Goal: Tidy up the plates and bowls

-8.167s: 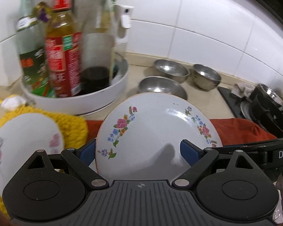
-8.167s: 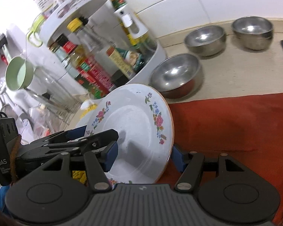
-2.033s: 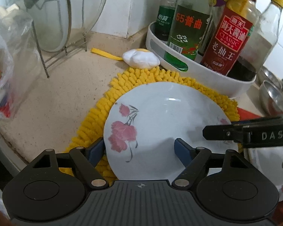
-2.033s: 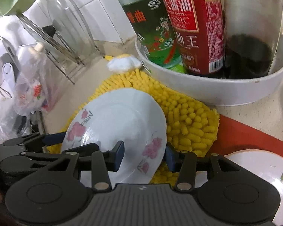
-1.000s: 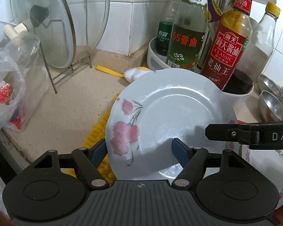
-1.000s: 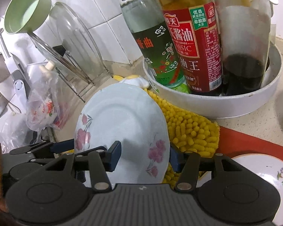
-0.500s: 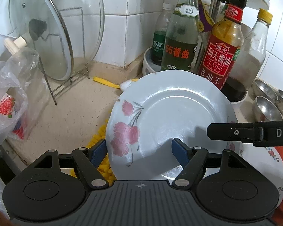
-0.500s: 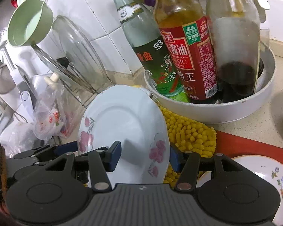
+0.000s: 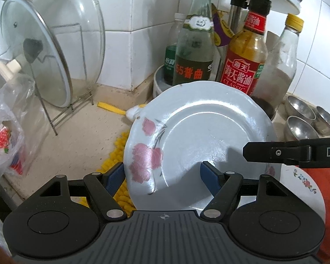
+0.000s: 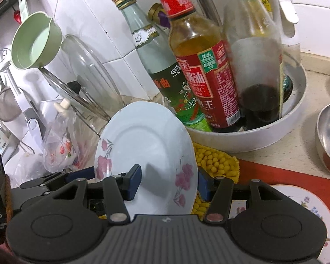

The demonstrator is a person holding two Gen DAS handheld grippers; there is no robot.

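A white plate with pink flowers [image 9: 200, 136] is held tilted in the air above the yellow mat [image 9: 116, 151]. My left gripper [image 9: 162, 173] is shut on its near rim. My right gripper [image 10: 168, 181] is shut on the same plate [image 10: 147, 145] from the other side. A second white plate with small coloured flowers [image 9: 301, 187] lies on the red cloth to the right, and it shows in the right wrist view [image 10: 308, 206] too. Steel bowls [image 9: 301, 118] stand at the far right.
A white round tray [image 10: 264, 132] with sauce bottles [image 9: 244, 66] stands right behind the plate. A glass lid [image 9: 44, 50] leans in a wire rack at the left. A plastic bag [image 9: 4, 136] sits near the counter's left edge. A green scoop [image 10: 35, 41] hangs on the wall.
Both grippers have lifted the pink-flower plate off the yellow mat and tilted it more upright. Earlier still, they set the coloured-flower plate on the red cloth.
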